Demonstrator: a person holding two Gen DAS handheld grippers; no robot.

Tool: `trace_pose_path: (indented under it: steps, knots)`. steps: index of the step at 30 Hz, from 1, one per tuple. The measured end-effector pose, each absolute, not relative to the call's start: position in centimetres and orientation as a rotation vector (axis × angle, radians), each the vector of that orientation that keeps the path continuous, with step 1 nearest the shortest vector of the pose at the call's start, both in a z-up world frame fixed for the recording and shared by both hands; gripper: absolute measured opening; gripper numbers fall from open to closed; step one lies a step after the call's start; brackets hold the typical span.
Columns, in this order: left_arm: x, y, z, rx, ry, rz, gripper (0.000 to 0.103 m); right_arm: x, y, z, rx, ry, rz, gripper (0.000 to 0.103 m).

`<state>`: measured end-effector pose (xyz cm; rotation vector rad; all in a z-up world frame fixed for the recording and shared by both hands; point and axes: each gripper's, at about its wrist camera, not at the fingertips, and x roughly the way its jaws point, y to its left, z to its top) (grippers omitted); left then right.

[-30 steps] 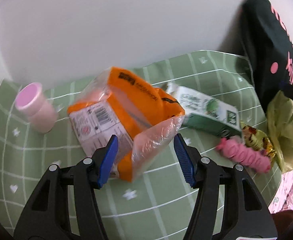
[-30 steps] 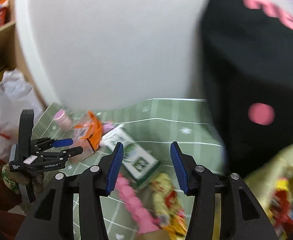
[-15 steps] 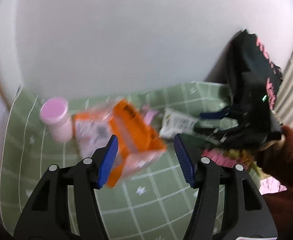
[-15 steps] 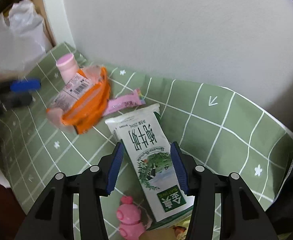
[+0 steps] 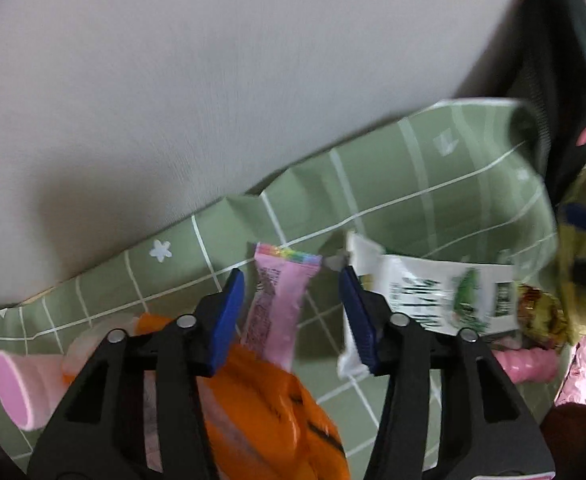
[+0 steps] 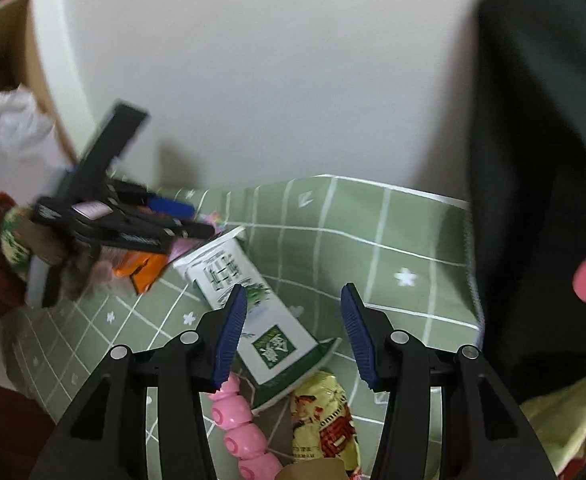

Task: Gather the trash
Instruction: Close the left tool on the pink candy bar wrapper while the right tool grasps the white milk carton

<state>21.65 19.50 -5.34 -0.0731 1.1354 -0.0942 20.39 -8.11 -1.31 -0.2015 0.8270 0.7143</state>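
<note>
The left gripper (image 5: 291,300) has shifted from the orange bag (image 5: 269,412) to straddle the pink wrapper (image 5: 279,304); its jaws have just been closing, with the wrapper between them but the pads not yet pressing, so it is released. Judged step: pickup of that wrapper. The right gripper (image 6: 293,330) hangs released, holding nothing, above the green-and-white carton (image 6: 249,308). Trash on the green cloth (image 6: 373,256): one orange bag, one pink wrapper, one carton, one pink cup (image 5: 21,388), one pink beaded piece (image 6: 241,436), one yellow packet (image 6: 325,420).
</note>
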Motion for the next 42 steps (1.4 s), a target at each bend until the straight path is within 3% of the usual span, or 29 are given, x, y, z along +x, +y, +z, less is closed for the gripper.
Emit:
trace_pose_path:
  steps: [1,5,17,20,22,29,42]
  knots:
    - [22.0,19.5,-5.8,-0.067,1.158,-0.084,0.032,20.5,-8.3,-1.3,-0.193,0.826,0.709,0.046]
    - [21.4,19.9,-5.1,-0.108,1.117,-0.069,0.023,20.6,-8.0,-1.9,-0.188,0.846,0.725,0.046]
    - [10.9,24.3,3.7,-0.513,0.701,-0.025,0.022,20.0,0.0,-5.2,-0.477,0.883,0.928,0.046]
    - [9.4,23.6,4.5,-0.480,0.681,0.007,0.022,20.8,1.9,-6.7,-0.546,0.931,0.949,0.046]
    - [8.5,23.3,4.9,-0.458,0.669,0.022,0.023,21.1,2.8,-7.0,-0.580,0.921,0.965,0.053]
    - [6.6,23.1,4.9,-0.437,0.662,0.089,0.023,21.7,5.1,-7.4,-0.691,0.945,0.990,0.053]
    - [3.9,24.9,1.6,-0.482,0.709,0.165,0.023,24.6,7.4,-8.3,-0.572,1.060,1.016,0.055]
